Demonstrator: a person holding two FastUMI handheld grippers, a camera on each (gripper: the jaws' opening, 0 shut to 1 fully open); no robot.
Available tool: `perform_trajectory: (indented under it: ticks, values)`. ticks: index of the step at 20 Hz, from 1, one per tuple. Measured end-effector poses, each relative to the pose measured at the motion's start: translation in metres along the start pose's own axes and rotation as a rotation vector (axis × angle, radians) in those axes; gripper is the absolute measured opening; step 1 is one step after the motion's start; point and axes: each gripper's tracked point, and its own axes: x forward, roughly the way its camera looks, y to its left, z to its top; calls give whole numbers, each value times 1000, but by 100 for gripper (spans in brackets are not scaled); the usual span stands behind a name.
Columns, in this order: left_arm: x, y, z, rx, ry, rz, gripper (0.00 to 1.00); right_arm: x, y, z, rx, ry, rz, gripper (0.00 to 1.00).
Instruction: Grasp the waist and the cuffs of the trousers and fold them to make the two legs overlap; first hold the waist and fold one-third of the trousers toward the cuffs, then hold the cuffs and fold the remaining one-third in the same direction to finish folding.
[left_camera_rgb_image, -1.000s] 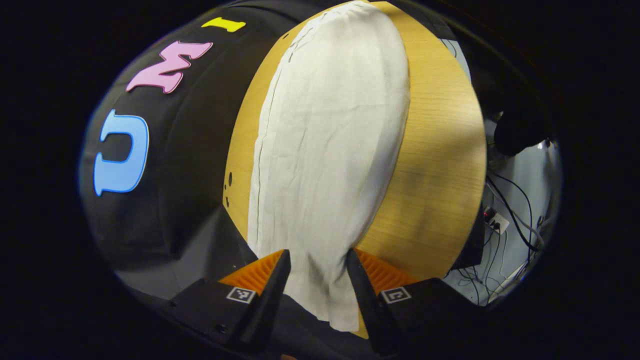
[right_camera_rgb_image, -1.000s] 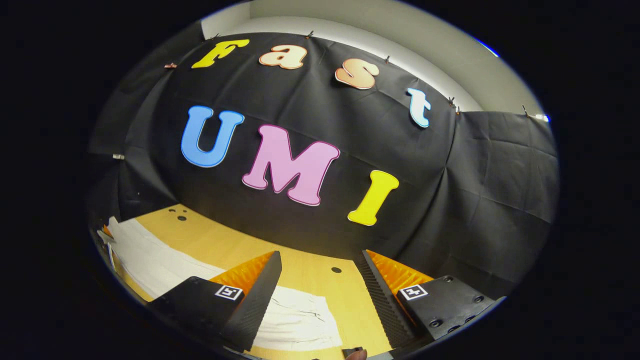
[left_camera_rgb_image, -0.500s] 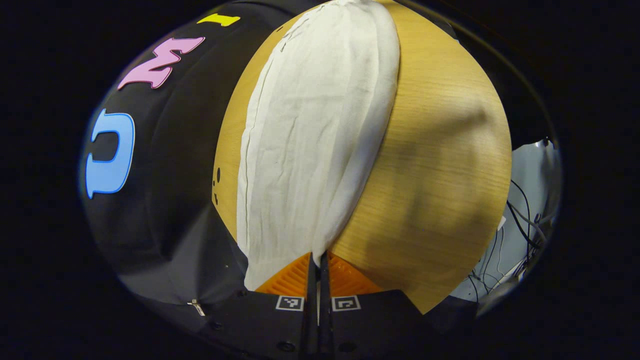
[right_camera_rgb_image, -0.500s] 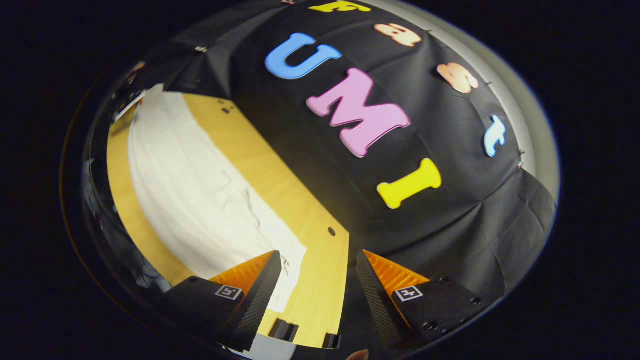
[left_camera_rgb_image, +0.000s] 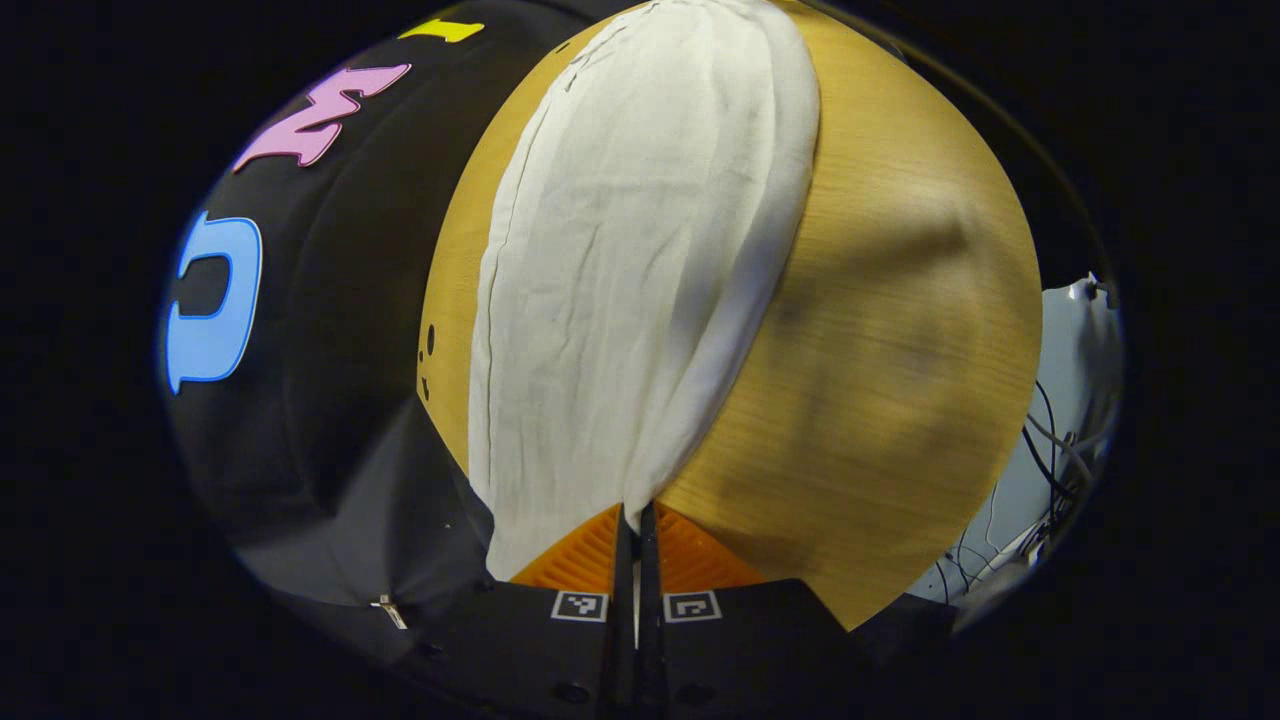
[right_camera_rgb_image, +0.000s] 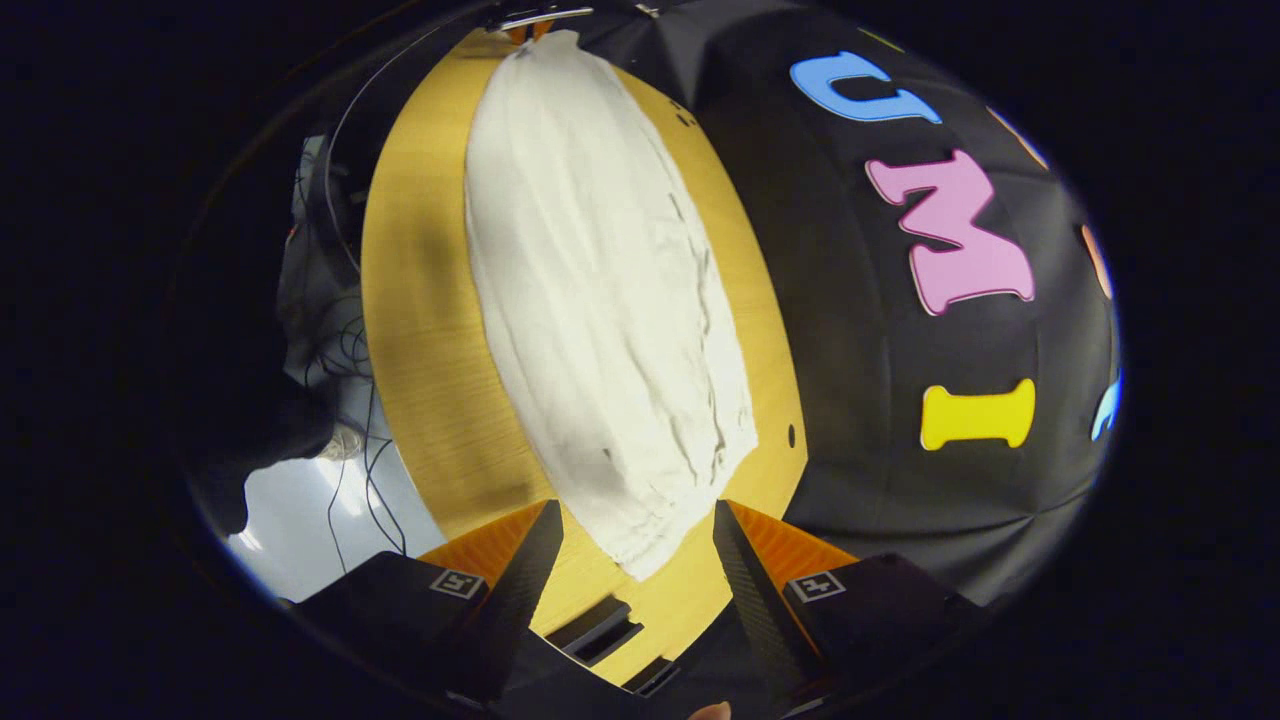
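Note:
The cream trousers (left_camera_rgb_image: 620, 250) lie stretched out lengthwise on the wooden table (left_camera_rgb_image: 900, 350), with the legs lying together. My left gripper (left_camera_rgb_image: 632, 508) is shut on their near end, and the cloth is pinched into a fold that runs up from the fingertips. In the right gripper view the trousers (right_camera_rgb_image: 600, 300) run away from me along the table (right_camera_rgb_image: 420, 330). My right gripper (right_camera_rgb_image: 636, 510) is open, and the rumpled near end of the cloth lies between and just beyond its fingers (right_camera_rgb_image: 530, 560). I cannot tell whether those fingers touch the cloth.
The black cloth wall (right_camera_rgb_image: 900, 450) runs along one long side of the table. Cables (right_camera_rgb_image: 345, 350) lie on the pale floor past the other side. Near the right gripper the table edge has two dark slots (right_camera_rgb_image: 600, 628) and a small hole (right_camera_rgb_image: 790, 436).
The left gripper has shut on the trousers' end and holds it. The right gripper has swung from facing the wall to looking down along the trousers, still open.

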Motion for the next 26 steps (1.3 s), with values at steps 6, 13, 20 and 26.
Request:
perform_trajectory:
  ticks: [6, 13, 20, 26]
  values:
    - [1, 0, 0, -7, 11, -9, 6, 43, -2, -6, -155, 4, 30, 84]
    - [1, 1, -2, -29, 6, -11, 6, 75, -1, -14, -66, 90, 132, 6]
    - [-6, -7, -6, -54, 22, -96, 5, 50, -1, 0, -20, 26, 150, 5]
    - [-46, 13, 3, -131, -40, -55, 6, 28, -36, 20, 101, -6, 64, 5]
